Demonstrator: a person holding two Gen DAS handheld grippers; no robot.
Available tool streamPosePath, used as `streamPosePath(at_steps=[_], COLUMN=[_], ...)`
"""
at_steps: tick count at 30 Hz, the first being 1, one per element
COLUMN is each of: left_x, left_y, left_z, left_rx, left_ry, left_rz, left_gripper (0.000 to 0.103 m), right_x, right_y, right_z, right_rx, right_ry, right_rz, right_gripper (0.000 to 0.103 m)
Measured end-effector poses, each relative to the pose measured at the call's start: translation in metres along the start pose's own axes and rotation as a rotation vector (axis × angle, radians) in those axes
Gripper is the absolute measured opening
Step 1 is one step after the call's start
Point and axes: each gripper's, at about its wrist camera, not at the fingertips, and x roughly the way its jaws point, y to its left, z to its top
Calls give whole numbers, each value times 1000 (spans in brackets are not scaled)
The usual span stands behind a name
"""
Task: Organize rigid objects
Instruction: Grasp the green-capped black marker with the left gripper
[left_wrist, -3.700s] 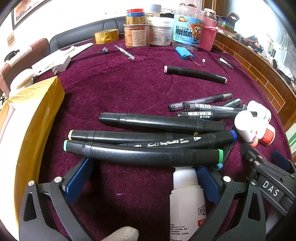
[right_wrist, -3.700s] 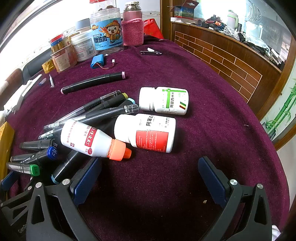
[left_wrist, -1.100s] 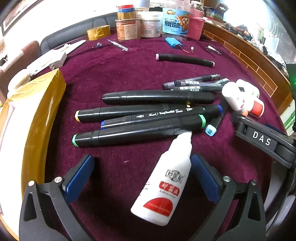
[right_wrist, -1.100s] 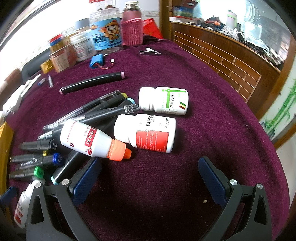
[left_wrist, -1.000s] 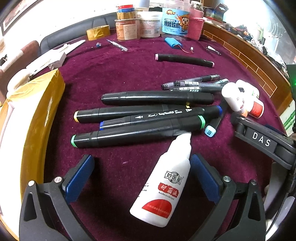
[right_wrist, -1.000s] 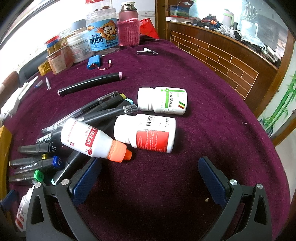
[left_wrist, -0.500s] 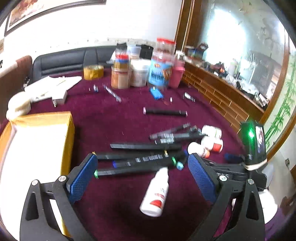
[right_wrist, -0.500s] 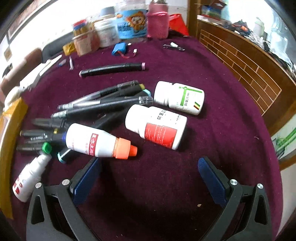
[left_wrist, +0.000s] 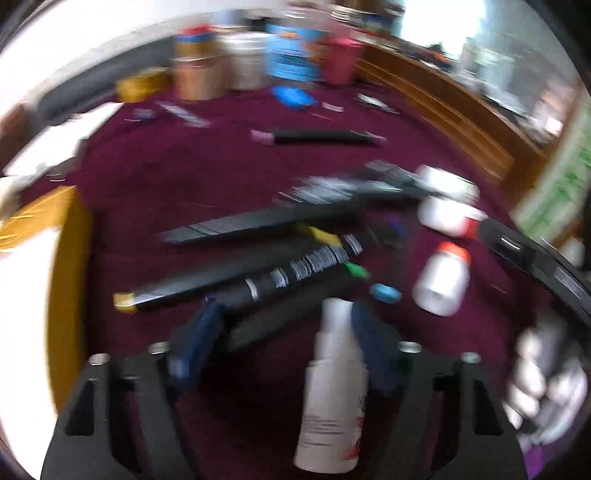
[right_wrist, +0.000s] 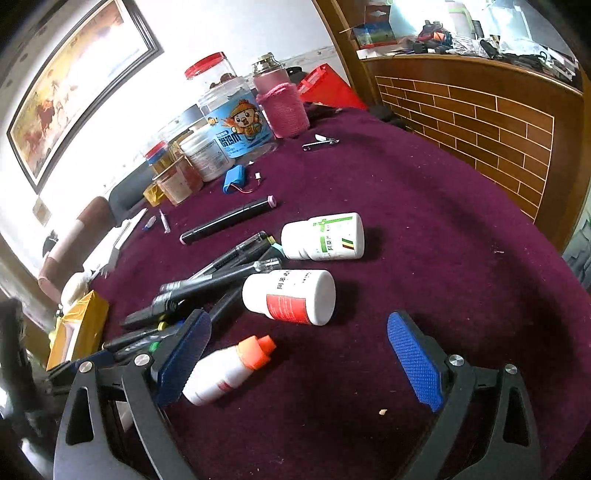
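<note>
Purple cloth worktop (right_wrist: 461, 229), crowded with markers and bottles.
Your left hand-held gripper (left_wrist: 284, 332) is narrowed around a black marker (left_wrist: 280, 317), but the blur hides whether its pads touch it; a white dropper bottle (left_wrist: 334, 398) lies just beside its right finger. Your right hand-held gripper (right_wrist: 299, 365) is spread wide and holds nothing; an orange-capped bottle (right_wrist: 225, 369) lies against its left pad, and a red-label bottle (right_wrist: 291, 297) and a green-label bottle (right_wrist: 325, 236) lie further ahead.
</note>
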Motion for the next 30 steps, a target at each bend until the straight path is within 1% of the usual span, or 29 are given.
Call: streamPosePath(at_steps=[1, 3, 4, 6, 9, 14, 15, 18, 21, 23, 26, 30], left_x=[1, 3, 0, -10, -26, -32, -33, -34, -25, -22, -21, -13], left_y=[-7, -19, -25, -31, -23, -15, -15, -13, -6, -8, -11, -24], left_z=[-3, -11, -16, -20, -21, -22, -24, -29, -31, -36, -40, -42], left_rx=[16, 29, 46, 75, 64, 32, 35, 40, 17, 33, 37, 73], left_ry=[29, 78, 66, 26, -22, -25, -28, -47, -17, -4, 5, 18], left_rz=[-50, -126, -132, -122, -124, -164, -162, -111, -111, -95, -105, -67], left_gripper=[45, 45, 45, 45, 45, 45, 45, 45, 45, 45, 45, 45], right_x=[0, 1, 1, 1, 2, 3, 3, 3, 4, 4, 4, 4], right_y=[-1, -1, -1, 0, -1, 0, 0, 0, 0, -1, -1, -1], right_z=[0, 0, 0, 1, 0, 0, 0, 0, 0, 1, 1, 1], right_rx=[7, 11, 8, 4, 6, 5, 6, 8, 10, 12, 12, 12], right_ry=[4, 5, 5, 8, 17, 23, 23, 25, 29, 30, 32, 33], right_rz=[9, 19, 23, 28, 38, 41, 40, 36, 29, 28, 27, 26], right_gripper=[94, 94, 94, 94, 94, 94, 94, 94, 94, 94, 94, 94])
